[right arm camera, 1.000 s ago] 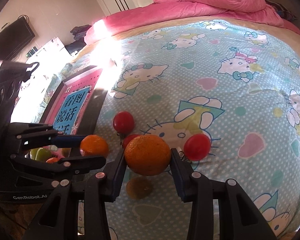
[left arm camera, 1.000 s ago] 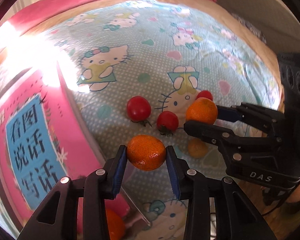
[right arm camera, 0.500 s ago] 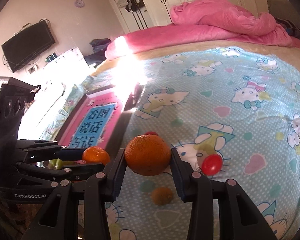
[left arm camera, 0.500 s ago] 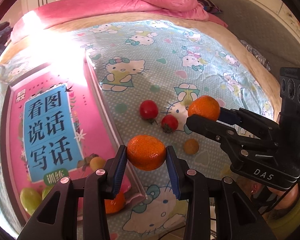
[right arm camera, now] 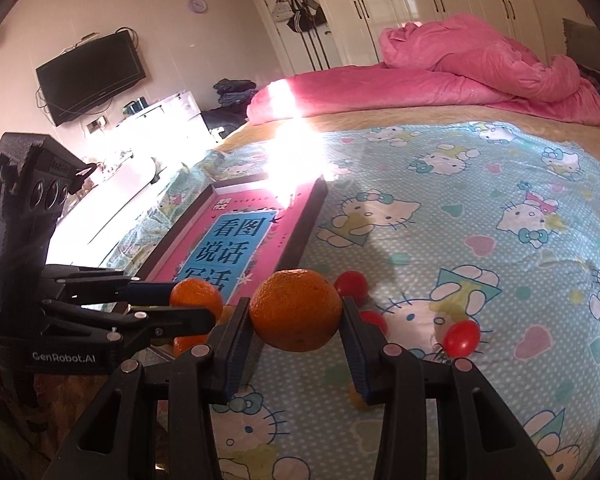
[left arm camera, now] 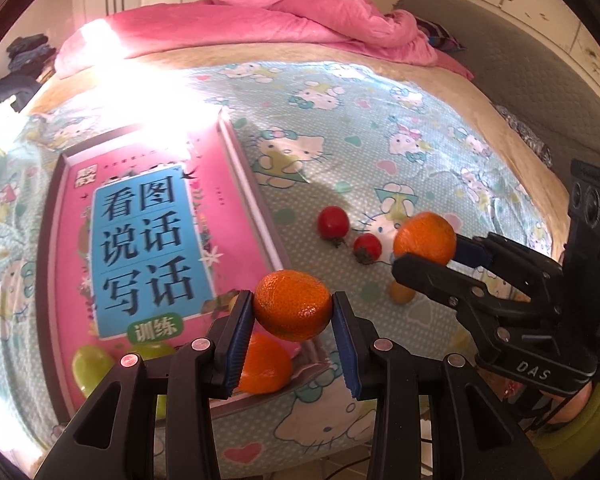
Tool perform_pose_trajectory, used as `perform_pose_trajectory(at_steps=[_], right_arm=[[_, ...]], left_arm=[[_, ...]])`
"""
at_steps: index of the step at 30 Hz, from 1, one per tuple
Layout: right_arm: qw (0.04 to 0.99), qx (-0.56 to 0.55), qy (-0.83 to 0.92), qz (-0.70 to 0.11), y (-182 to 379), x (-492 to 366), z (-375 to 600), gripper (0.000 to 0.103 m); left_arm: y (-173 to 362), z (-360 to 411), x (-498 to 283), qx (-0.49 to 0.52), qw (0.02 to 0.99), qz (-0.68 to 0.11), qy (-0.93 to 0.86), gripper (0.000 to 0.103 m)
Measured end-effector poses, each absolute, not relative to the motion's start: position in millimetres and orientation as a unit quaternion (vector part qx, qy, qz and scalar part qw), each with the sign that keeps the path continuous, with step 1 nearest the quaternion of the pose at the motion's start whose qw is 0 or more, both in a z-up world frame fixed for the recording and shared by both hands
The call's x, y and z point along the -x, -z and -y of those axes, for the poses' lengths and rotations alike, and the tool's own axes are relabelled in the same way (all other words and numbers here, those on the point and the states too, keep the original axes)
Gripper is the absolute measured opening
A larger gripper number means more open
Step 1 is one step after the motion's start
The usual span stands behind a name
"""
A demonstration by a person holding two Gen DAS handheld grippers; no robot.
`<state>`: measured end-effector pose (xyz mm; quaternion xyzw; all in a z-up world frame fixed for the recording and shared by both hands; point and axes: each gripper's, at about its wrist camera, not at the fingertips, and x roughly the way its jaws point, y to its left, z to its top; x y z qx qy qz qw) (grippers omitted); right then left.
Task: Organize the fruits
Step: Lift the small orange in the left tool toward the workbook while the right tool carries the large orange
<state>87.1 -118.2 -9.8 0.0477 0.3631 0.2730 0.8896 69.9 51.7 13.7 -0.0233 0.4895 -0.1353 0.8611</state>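
Both tongs are clamped on fruit. Low in the centre of the left wrist view, the left gripper [left arm camera: 293,312] squeezes a mandarin [left arm camera: 292,305] between its blue pads, the fruit held clear of the bed. At the right of that same frame the right gripper [left arm camera: 428,248] pinches a second orange [left arm camera: 425,238], which fills the bottom centre of the right wrist view.

Under the left gripper, toward the lower left of the frame, lies a tray [left arm camera: 256,200] with a dark raised rim, its floor covered by a pink book cover [left arm camera: 140,216] with a blue title panel. At its near end (partly hidden behind the fingers) sit another orange [left arm camera: 266,364] and some green fruits [left arm camera: 88,364].

On the cartoon-cat sheet [left arm camera: 340,140], right of the tray and near the middle of the frame, two cherry tomatoes [left arm camera: 333,221] lie close together but apart. A small yellowish fruit [left arm camera: 401,294] peeks out just below the right gripper's lower finger. A third tomato [right arm camera: 462,338] shows in the lower right of the right wrist view.

A pink duvet [left arm camera: 300,16] is bunched along the top of both frames, and strong sun glare washes out the tray's far end.
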Motion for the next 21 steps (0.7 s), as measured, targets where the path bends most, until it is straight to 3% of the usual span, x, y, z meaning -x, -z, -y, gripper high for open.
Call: perform_pose_trajectory(at_steps=[21], right_arm=[[0.891, -0.022, -0.295, -0.345, 4, -74, 99, 0.043]], left_arm=[[-20, -117, -61, 0.075, 0.875, -0.473, 0.067, 0.041]])
